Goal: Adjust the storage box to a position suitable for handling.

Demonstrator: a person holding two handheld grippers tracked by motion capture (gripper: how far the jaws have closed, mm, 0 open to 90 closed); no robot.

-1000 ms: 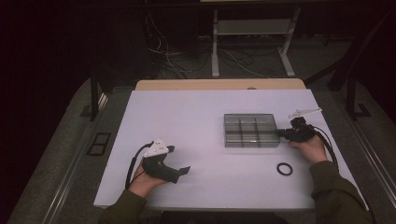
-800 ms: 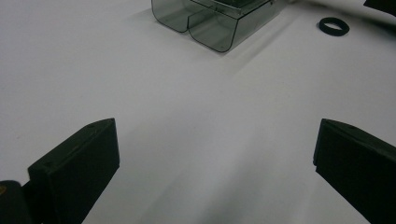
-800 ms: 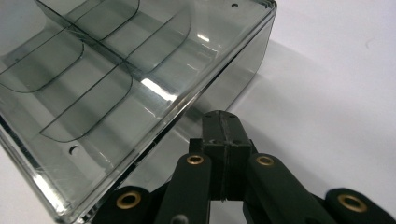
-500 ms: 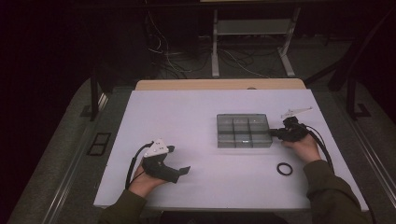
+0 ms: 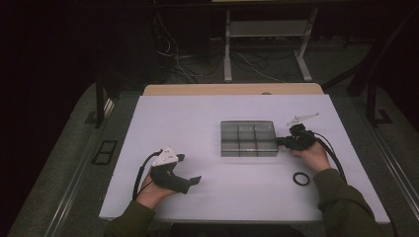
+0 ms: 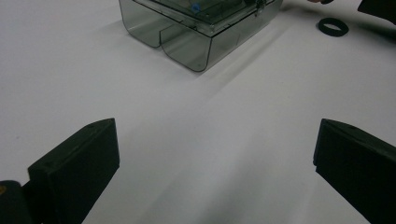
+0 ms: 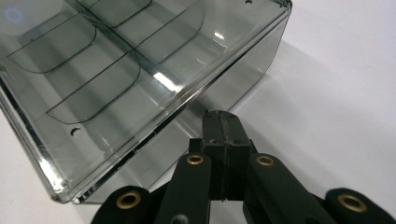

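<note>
A clear smoky compartment box (image 5: 248, 138) with its lid down lies right of the table's middle. My right gripper (image 5: 279, 141) is shut with nothing between its jaws, and its tip rests against the box's right side wall. In the right gripper view the closed tip (image 7: 223, 123) sits just under the lid rim of the box (image 7: 116, 70). My left gripper (image 5: 195, 181) rests open at the front left, well away from the box. Its jaws (image 6: 215, 158) stand wide over bare table, with the box (image 6: 201, 28) farther off.
A black ring (image 5: 301, 178) lies on the white table (image 5: 207, 113) in front of my right hand, and the ring (image 6: 333, 26) also appears beside the box. A small blue ring (image 7: 14, 15) sits inside the box. Cables and a metal stand (image 5: 267, 29) are behind the table.
The right hand has moved left with its shut gripper against the box, and the box has slid left across the table. The left gripper has stayed still.
</note>
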